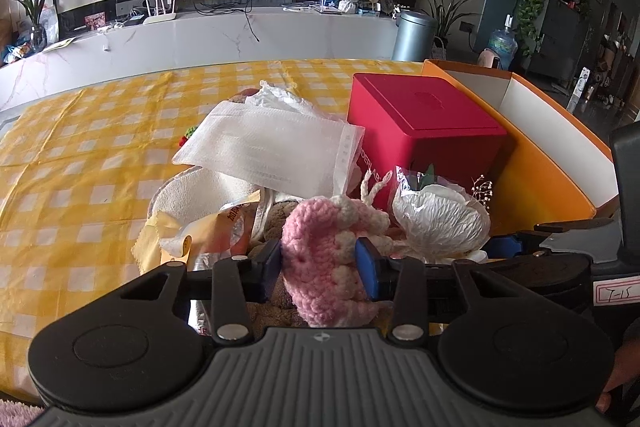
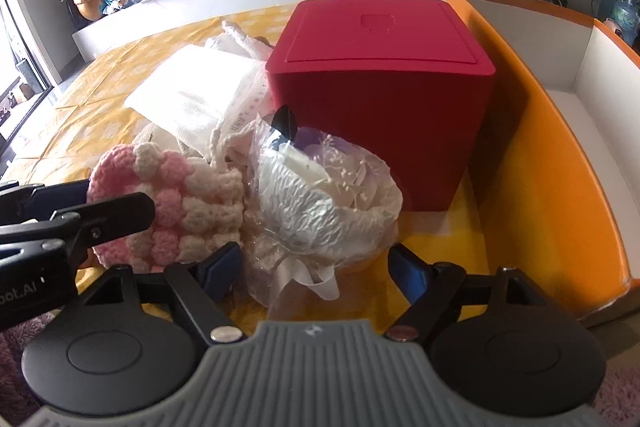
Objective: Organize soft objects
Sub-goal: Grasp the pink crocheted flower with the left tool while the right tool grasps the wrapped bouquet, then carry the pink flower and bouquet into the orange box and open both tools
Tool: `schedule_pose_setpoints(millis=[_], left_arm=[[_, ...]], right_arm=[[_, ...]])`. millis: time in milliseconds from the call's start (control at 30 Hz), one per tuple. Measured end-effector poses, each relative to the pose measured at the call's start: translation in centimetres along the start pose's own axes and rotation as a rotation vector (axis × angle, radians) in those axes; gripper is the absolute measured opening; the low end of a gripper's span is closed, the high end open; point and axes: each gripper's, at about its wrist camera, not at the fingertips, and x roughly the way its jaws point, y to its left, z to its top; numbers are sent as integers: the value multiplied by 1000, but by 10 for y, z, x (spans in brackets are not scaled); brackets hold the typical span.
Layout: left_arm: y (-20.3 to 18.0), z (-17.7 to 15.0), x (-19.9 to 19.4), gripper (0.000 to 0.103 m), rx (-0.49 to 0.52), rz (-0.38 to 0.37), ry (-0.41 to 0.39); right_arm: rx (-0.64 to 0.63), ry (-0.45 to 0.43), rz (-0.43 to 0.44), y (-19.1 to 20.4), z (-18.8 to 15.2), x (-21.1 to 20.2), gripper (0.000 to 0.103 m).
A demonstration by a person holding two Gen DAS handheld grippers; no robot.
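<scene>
- Two containers show in the left wrist view: a closed red box [image 1: 424,131] ahead and to the right of the left claw [image 1: 320,263], contents hidden under its lid, and an orange tray [image 1: 540,163] with a white inside farther right, no contents in the part that can be seen.
- The left claw is clamped on a pink and white crocheted piece [image 1: 328,247]; both blue pads press into the yarn.
- Just right of that claw lies a white flower in clear wrap [image 1: 440,223], touching the crocheted piece.
- Ahead of the claw a flat white packet [image 1: 272,151] lies tilted atop a heap with a white towel [image 1: 200,195] and an orange snack packet [image 1: 216,231], all on the yellow checked tablecloth [image 1: 80,167].
- In the right wrist view, the right claw [image 2: 316,263] stands parted around the wrapped flower [image 2: 320,195]; the left pad is near the wrap's edge, the right pad clear of it, so nothing is gripped.
- The crocheted piece [image 2: 172,203] sits just left of this claw, with the other claw's black finger [image 2: 100,219] across it.
- The red box [image 2: 380,87] stands straight ahead behind the flower, lid on; the orange tray [image 2: 560,167] runs along the right, its visible white floor bare.
</scene>
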Motion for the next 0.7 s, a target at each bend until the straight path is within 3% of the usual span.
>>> schedule_pose_setpoints(millis=[33,167,233,367,700], left_arm=[[0,0,-1,42,3,1,-4],[-5,0,-2,18,33,20,-29],[-5,0,-3,14,30,17,-31],[-6,-1,-9,11,33,24,-58],[-10,3,-38,10,15,71,-120]], right_arm=[[-6,-1,3,1,0,3,70],[-23,-3,14,3,0,5,57],[-34,-5,19,3,-2,4,50],[-53,-15,16,5,-3,-1,41],[-82,-80,1,7,-11,-29,38]])
